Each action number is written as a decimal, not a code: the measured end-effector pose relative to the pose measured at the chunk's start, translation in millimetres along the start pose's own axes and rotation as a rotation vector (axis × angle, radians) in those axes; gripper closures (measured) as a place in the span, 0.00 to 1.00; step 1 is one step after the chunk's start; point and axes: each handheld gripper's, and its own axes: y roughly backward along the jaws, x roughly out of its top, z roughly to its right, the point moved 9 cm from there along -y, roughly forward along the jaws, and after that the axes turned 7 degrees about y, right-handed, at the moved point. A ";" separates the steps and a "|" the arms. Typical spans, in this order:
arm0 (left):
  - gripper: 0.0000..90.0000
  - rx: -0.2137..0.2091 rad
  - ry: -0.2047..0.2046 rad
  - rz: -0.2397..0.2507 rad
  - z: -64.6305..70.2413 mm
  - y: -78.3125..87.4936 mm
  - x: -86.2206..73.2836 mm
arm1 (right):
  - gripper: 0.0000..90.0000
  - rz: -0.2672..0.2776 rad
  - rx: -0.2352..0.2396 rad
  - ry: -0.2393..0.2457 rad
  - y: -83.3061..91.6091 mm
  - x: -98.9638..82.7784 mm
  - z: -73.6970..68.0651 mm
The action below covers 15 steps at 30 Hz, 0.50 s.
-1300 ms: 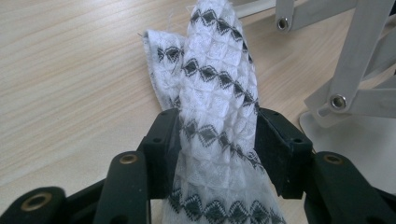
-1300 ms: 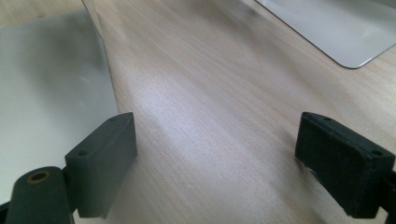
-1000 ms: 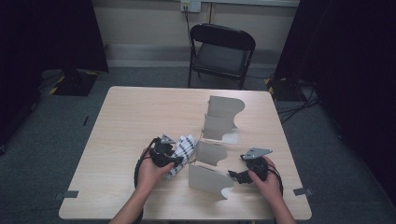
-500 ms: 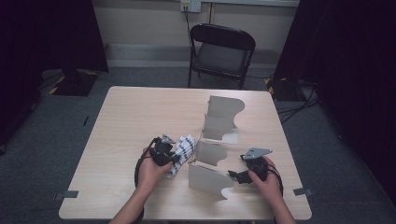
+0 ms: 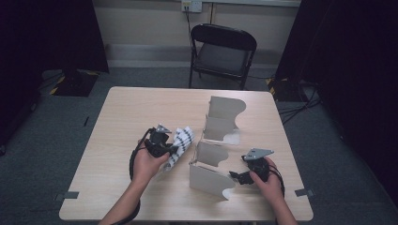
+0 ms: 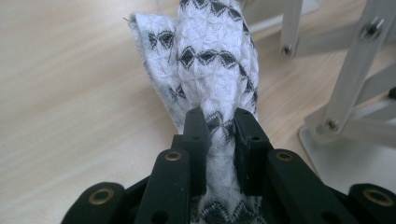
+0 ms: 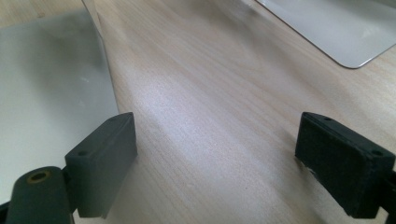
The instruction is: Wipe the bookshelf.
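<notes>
A white cloth with black diamond patterning (image 6: 212, 60) is pinched between the closed jaws of the left gripper (image 6: 219, 123), just beside the folding grey metal rack (image 5: 213, 154) on the pale wooden table (image 5: 126, 112). The right gripper (image 7: 217, 154) is held with jaws wide apart beside a rack panel, nothing between them.

You see a grey folding metal rack (image 5: 218, 140) standing on the right half of the tabletop (image 5: 136, 112), running from near the far edge toward the near edge. Behind the far edge, a black folding chair (image 5: 223, 51) stands on the grey carpet (image 5: 65, 122).
</notes>
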 end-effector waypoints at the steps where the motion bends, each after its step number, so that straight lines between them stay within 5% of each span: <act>1: 0.86 0.001 -0.003 0.007 0.9 3.3 5.1 | 0.13 0.000 0.000 0.000 0.0 0.0 0.0; 15: 0.85 0.003 -0.050 0.126 28.6 39.5 81.9 | 0.13 0.000 0.000 0.001 0.0 -0.1 0.1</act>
